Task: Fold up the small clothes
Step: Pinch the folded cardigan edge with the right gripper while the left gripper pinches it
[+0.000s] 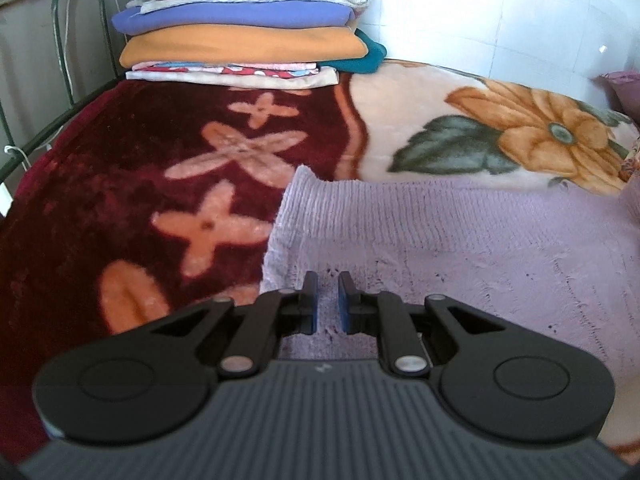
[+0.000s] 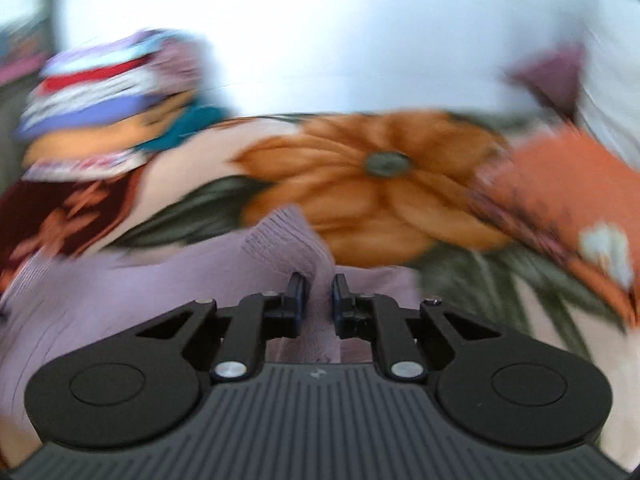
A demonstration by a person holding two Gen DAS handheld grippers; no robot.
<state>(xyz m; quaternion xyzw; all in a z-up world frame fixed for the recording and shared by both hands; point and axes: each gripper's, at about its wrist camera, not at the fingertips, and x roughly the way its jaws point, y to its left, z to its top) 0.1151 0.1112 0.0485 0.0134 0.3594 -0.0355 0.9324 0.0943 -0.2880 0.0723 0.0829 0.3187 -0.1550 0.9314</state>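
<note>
lilac sweater (image 1: 460, 240), ribbed hem pointing away

The small lilac ribbed-knit garment (image 1: 460, 240) lies spread on the flowered plush blanket (image 1: 120, 200); one ribbed end (image 2: 288, 240) is lifted and bunched.

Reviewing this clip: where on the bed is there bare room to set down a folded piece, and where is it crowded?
Free: the maroon blanket between the stack of folded clothes, the metal bed rail and the lilac knit garment; also the cream floral blanket behind the garment. Crowded: the far left corner under the stack, and the right side by the orange cloth.
</note>
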